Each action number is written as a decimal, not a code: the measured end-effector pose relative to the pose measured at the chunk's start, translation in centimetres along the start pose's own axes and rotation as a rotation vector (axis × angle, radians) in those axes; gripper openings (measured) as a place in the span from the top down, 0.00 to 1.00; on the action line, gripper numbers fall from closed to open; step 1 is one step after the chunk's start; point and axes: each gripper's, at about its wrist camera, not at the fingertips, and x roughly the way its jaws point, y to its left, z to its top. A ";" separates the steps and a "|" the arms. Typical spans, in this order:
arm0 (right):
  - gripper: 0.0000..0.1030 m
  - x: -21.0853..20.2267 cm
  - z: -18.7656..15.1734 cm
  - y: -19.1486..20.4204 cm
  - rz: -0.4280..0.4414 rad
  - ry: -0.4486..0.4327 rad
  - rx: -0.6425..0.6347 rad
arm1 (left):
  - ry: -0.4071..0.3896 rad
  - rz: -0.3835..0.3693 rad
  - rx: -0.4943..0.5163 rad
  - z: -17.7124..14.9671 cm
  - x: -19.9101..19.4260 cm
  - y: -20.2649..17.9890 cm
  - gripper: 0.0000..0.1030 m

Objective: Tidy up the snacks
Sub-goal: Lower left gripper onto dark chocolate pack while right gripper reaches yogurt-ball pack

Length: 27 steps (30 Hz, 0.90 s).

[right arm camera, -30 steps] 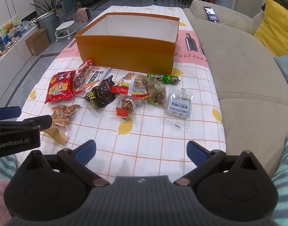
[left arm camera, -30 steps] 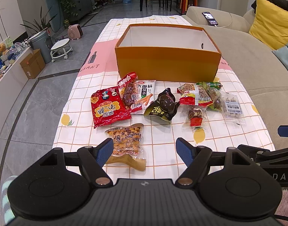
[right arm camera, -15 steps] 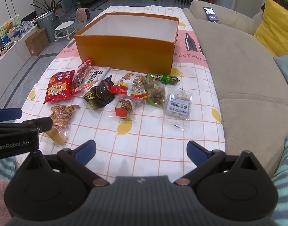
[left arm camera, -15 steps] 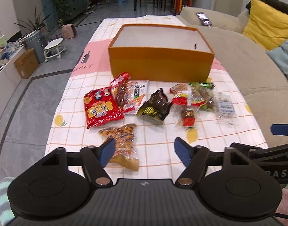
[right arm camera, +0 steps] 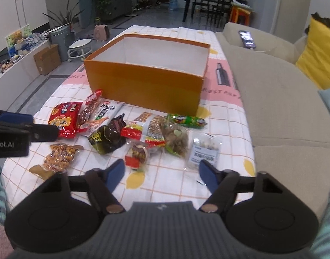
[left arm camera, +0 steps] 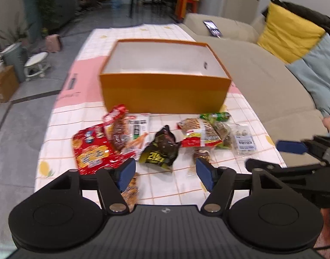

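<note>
This is a home, an open living room running into a dining area. A beige sofa (right arm camera: 279, 90) lines one side, with a yellow cushion (right arm camera: 318, 56) on it and a phone (right arm camera: 247, 39) lying on its arm. The low table (right arm camera: 225, 116) wears a checked cloth printed with lemons. Farther back stand a dark dining table and chairs (right arm camera: 212, 2), potted plants (right arm camera: 63, 19), a water jug (right arm camera: 173, 3) and a cardboard carton (right arm camera: 47, 59) on the grey tiled floor.

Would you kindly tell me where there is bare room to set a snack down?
Inside the open orange cardboard box, whose white floor shows bare. Also the checked tablecloth nearest the right gripper. Crowded: the row of snack packets before the box.
</note>
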 end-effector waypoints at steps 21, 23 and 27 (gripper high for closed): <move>0.36 12.4 1.8 -8.5 -0.069 0.168 0.188 | 0.069 -0.032 0.247 1.4 13.0 0.0 0.27; 0.36 13.1 1.7 -8.8 -0.065 0.181 0.203 | 0.077 -0.024 0.270 1.5 13.6 -0.3 0.27; 0.36 14.1 1.5 -9.3 -0.058 0.199 0.220 | 0.098 -0.017 0.298 1.6 14.8 -0.8 0.27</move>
